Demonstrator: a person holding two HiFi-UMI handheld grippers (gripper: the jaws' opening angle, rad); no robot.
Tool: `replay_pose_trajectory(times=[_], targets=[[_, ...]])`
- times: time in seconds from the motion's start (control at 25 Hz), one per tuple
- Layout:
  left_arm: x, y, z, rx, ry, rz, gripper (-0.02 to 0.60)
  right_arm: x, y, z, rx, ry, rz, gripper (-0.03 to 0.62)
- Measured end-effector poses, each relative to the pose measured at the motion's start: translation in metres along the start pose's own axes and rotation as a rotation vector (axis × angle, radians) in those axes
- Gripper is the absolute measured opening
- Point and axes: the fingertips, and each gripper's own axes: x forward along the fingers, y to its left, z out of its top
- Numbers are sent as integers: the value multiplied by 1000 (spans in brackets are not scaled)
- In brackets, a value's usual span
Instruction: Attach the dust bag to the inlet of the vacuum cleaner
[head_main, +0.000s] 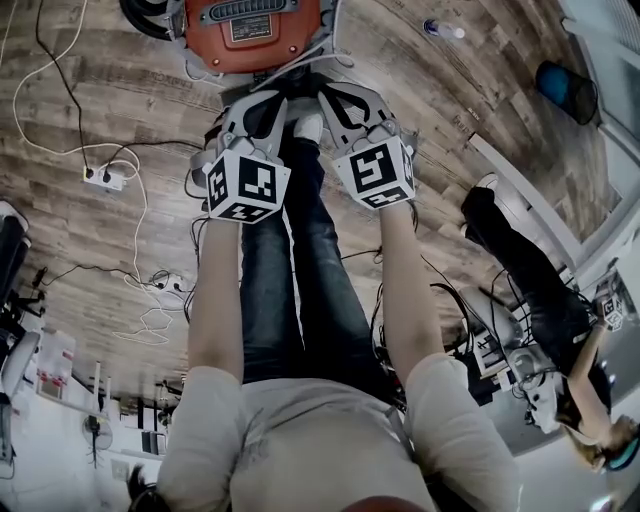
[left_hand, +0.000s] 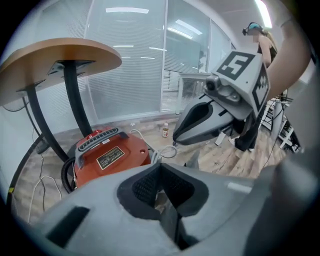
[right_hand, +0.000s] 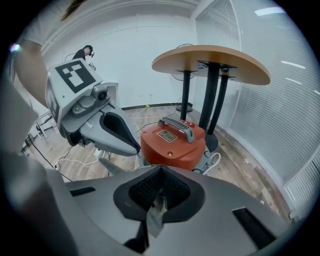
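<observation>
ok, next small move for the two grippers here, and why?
Probably carry the dust bag forward to the red vacuum cleaner: left gripper and right gripper are each shut on its thin grey edge, and the vacuum sits just ahead.

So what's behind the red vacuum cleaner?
Right behind the red vacuum cleaner stand the black legs of the round table, with window blinds beyond. The vacuum's body covers part of the legs' foot, so that stays unseen.
</observation>
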Motion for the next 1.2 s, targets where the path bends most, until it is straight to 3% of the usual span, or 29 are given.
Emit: replay_pose_trajectory(times=[0.36, 0.52, 1.2], targets=[[-30, 29, 42, -211, -129, 133, 17, -34, -24, 42, 231, -161, -95, 5], [-50, 45, 72, -202, -188, 178, 17, -56, -37, 62, 302, -229, -148, 5], [-179, 67, 210, -161, -369, 269, 17, -191, -44, 181, 341, -417, -282, 3]])
